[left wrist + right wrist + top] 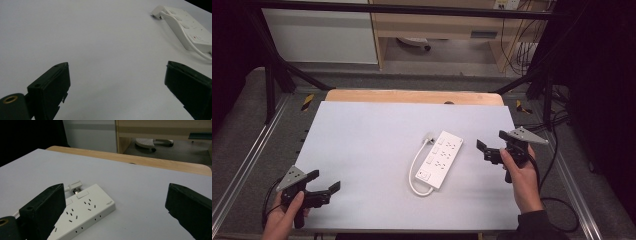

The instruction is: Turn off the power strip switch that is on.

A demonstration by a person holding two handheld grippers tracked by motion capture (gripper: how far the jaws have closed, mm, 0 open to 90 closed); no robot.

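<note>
Nothing has been gripped yet, so by the look of it the work on the power strip (pixel 441 158) is only at its start and all of the handling is left to do. Your right gripper (pixel 493 145) hovers just beside the strip, at about 3 o'clock from it, jaws spread wide with nothing between them. Your left gripper (pixel 323 186) sits well apart from it, toward 8 o'clock near the table's front edge, jaws likewise wide and empty.

The strip lies flat on the pale sheet (pixel 362 145) covering the table, a little right of centre. It is a long white bar, angled so its far end points toward 1 o'clock. Its top carries rows of socket slots and a switch at the near end. Its white cord (pixel 415 170) loops along the strip's left side, and the plug (pixel 429 136) rests by the far end.
</note>
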